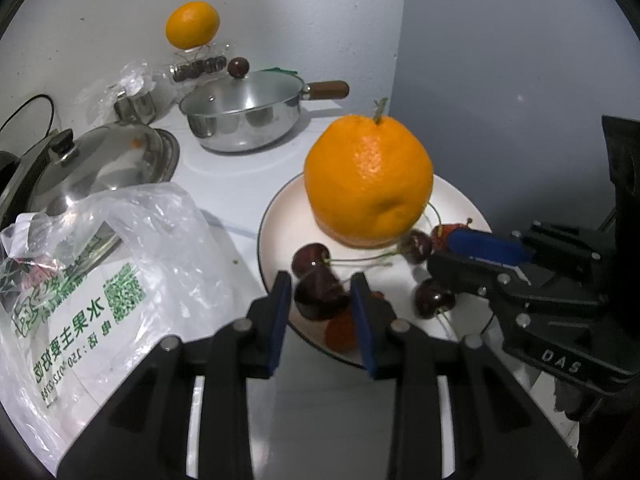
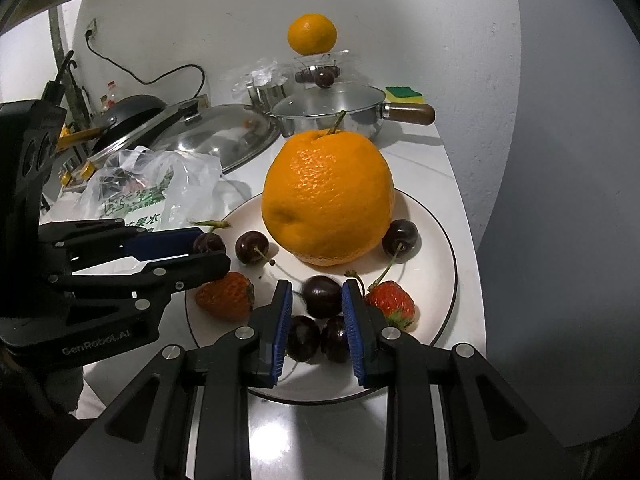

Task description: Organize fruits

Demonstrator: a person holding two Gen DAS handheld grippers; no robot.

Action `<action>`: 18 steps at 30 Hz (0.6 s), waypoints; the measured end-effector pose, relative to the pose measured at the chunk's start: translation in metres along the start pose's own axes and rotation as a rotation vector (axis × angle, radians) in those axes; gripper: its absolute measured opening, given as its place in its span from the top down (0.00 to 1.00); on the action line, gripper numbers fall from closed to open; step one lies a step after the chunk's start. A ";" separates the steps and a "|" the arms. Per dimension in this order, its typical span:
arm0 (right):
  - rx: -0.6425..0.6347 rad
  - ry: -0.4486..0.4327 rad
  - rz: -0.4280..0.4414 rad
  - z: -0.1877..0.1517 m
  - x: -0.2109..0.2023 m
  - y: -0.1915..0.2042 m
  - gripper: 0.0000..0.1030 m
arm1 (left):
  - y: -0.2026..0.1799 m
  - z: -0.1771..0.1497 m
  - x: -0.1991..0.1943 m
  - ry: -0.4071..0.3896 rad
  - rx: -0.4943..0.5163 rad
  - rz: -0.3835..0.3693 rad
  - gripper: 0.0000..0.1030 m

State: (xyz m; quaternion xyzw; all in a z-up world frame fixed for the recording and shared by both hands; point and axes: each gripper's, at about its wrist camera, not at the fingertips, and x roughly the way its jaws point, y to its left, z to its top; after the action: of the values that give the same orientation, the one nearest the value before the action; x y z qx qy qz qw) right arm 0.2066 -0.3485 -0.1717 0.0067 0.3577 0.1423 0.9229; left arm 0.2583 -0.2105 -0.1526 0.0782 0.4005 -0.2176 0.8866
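a white plate (image 2: 436,240) with a dark rim sits on the white counter (image 2: 416,152), with a big orange (image 2: 328,196) standing near its middle, stem up. around the orange lie dark cherries and two strawberries. the left gripper (image 1: 320,292) hangs low over the near edge of the plate, its blue pads spread with a cherry (image 1: 320,294) in the gap; whether the pads touch it i cannot tell. a strawberry (image 1: 340,330) lies just beside that cherry, partly hidden by the right pad. the right gripper (image 2: 317,294) is also spread, with another cherry (image 2: 322,295) between its tips and not clearly touched; two more cherries lie just behind it between the fingers. a second strawberry (image 2: 390,306) lies right beside its right finger. a plastic bag (image 1: 104,280) with green print lies left of the plate. farther back stand a lidded pan (image 1: 244,116) and a small orange (image 1: 193,25) on a clear box.
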 end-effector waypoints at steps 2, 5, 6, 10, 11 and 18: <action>0.000 0.000 -0.003 0.001 0.000 0.001 0.73 | 0.001 0.000 -0.002 -0.005 0.000 0.000 0.66; -0.005 -0.002 -0.007 0.003 -0.001 0.002 0.73 | 0.004 0.001 -0.006 -0.016 -0.003 0.001 0.65; -0.008 -0.003 -0.009 0.003 -0.001 0.003 0.73 | 0.004 0.000 -0.007 -0.017 -0.003 -0.001 0.65; -0.016 -0.008 -0.017 0.005 -0.004 0.007 0.73 | 0.008 -0.002 -0.016 -0.033 -0.010 -0.002 0.46; -0.017 -0.009 -0.020 0.005 -0.005 0.009 0.73 | 0.009 -0.003 -0.019 -0.038 -0.014 -0.005 0.44; -0.030 -0.023 -0.039 0.004 -0.014 0.019 0.67 | 0.017 -0.009 -0.042 -0.079 -0.028 0.026 0.39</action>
State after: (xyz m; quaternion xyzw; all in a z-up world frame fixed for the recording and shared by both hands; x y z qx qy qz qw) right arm 0.1944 -0.3337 -0.1568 -0.0125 0.3451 0.1293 0.9295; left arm 0.2353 -0.1791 -0.1274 0.0623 0.3673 -0.2035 0.9054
